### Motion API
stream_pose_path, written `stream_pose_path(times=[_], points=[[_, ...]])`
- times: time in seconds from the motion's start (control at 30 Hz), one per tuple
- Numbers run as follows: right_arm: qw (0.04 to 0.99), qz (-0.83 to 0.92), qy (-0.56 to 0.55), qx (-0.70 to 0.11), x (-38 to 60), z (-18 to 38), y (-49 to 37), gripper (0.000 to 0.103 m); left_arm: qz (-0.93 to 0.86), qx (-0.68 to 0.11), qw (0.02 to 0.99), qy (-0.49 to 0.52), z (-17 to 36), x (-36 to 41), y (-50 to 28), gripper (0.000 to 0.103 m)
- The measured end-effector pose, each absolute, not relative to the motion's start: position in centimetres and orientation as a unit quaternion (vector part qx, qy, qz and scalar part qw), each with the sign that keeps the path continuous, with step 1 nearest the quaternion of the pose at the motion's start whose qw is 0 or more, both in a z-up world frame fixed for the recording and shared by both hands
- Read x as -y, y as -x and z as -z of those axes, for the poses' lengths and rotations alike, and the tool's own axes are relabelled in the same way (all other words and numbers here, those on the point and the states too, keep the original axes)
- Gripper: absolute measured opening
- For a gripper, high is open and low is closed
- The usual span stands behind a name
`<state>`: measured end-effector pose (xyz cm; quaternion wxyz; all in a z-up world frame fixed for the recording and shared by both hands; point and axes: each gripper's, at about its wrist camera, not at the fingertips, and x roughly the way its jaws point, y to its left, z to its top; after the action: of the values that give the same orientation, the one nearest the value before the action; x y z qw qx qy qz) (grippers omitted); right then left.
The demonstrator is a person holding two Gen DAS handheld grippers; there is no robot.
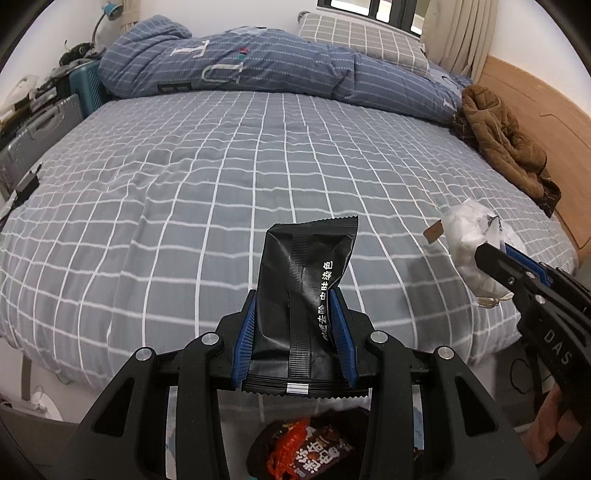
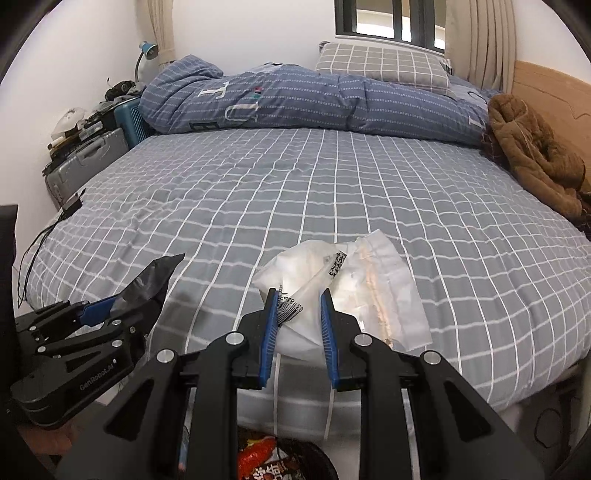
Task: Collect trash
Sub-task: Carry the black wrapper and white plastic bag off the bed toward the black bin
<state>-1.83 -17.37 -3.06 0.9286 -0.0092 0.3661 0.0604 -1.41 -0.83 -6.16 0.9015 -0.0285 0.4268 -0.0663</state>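
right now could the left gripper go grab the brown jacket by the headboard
Probably not yet. The left gripper is already shut on the black wrapper, so it would have to drop that first. The brown jacket lies across the bed on the far right, with nothing between.

This is a bedroom in a lived-in home. A wide bed (image 2: 295, 192) with a grey checked sheet fills most of the view, a rumpled blue duvet (image 2: 295, 107) heaped along its far side and a checked pillow (image 2: 384, 64) resting on top. A wooden headboard (image 2: 550, 92) stands at the right, a brown jacket (image 2: 532, 151) dropped beside it. Curtains (image 2: 480, 40) frame a window (image 2: 388, 20) — and a grey suitcase (image 2: 85, 162) and blue lamp (image 2: 147, 50) crowd the left wall.
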Motion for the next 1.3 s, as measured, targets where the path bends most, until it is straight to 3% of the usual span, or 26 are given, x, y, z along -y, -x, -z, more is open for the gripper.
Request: stream_pose_path(times=[1.3], points=[[0.899,-0.079,-0.003,-0.432,17.4,6.6,15.8,0.022,0.057,-0.493,0.867,0.052,9.4,-0.2,16.1,0.037]])
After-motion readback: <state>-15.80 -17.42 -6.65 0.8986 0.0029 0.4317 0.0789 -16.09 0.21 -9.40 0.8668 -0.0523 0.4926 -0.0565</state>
